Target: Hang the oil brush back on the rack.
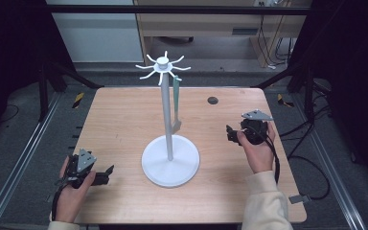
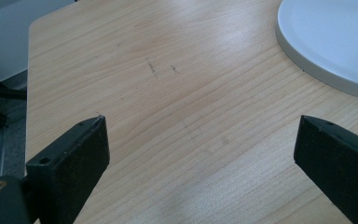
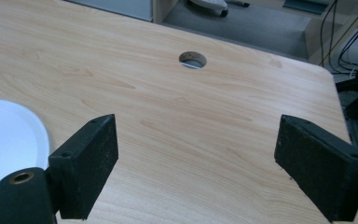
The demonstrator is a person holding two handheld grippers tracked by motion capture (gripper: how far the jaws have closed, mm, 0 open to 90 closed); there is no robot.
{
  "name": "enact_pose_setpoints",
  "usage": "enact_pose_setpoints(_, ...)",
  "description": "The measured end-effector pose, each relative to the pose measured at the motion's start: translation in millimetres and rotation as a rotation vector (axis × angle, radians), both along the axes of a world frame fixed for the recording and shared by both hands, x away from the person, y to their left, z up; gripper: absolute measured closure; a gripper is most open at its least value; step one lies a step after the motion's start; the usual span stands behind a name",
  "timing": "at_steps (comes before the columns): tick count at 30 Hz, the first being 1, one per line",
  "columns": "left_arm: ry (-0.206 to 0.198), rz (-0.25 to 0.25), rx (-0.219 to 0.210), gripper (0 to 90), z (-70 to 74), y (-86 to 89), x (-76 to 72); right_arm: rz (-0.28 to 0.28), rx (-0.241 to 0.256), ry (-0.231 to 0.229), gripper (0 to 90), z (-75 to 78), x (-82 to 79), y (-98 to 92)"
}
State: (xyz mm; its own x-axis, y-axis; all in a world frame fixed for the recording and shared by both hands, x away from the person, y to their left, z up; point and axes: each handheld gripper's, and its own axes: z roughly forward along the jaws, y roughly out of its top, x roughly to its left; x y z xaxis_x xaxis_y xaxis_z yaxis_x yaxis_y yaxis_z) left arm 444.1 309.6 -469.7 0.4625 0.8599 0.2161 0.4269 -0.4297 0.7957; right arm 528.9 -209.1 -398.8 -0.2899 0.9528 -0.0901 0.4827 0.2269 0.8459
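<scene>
at the centre of the wooden table [image 1: 124, 115] a white stand [image 1: 168, 120] is placed, with a round flat base [image 1: 170, 166], a thin upright pole and a crown of short curved hooks [image 1: 163, 67] at its top. from one hook at about 3 o'clock of the crown a pale green utensil [image 1: 177, 103] is hung; it is seen just beside the pole, and its lower end is above the base, not touching the table as far as can be judged.

the left gripper [image 1: 106, 173] is held at about 8 o'clock from the base, near the front edge of the table, and is pointed toward 3 o'clock. in the left gripper view its jaws are spread wide over bare wood, nothing is between them, and the rim of the base [image 2: 307, 51] is seen at 1 o'clock.

the right gripper [image 1: 229, 134] is held at about 3 o'clock from the base, a little apart from it, and is pointed toward 9 o'clock. in the right gripper view its jaws are also spread wide and nothing is gripped; the base [image 3: 4, 135] is seen at 9 o'clock, and a round cable hole [image 3: 192, 59] in the table is seen at 12 o'clock. both grippers are well apart from the utensil.
</scene>
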Motion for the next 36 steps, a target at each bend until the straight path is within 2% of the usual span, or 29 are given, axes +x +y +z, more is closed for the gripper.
enact_pose_setpoints(9,-0.001,-0.002,0.001,2.8,0.0,-0.4,0.0,0.047,0.024,0.021,12.7,-15.4,4.5,10.5)
enact_pose_setpoints(19,-0.003,-0.004,0.004,2.8,-0.1,-1.3,0.1,0.081,0.024,0.088,11.8,-36.9,10.5,18.6)
enact_pose_setpoints(22,-0.001,-0.005,0.003,2.8,0.2,-1.4,0.0,0.085,0.050,0.109,12.8,-47.3,11.6,21.4)
enact_pose_setpoints(25,-0.004,-0.004,0.004,2.8,0.1,-1.2,-0.3,0.093,0.032,0.139,12.5,-55.0,13.4,23.6)
enact_pose_setpoints(32,-0.005,-0.002,0.002,2.8,0.4,-0.3,-0.7,0.113,0.021,0.155,12.2,-61.2,14.9,29.2)
enact_pose_setpoints(36,-0.006,-0.003,0.005,2.8,0.2,-1.0,-0.3,0.111,0.031,0.152,12.1,-59.9,14.8,29.6)
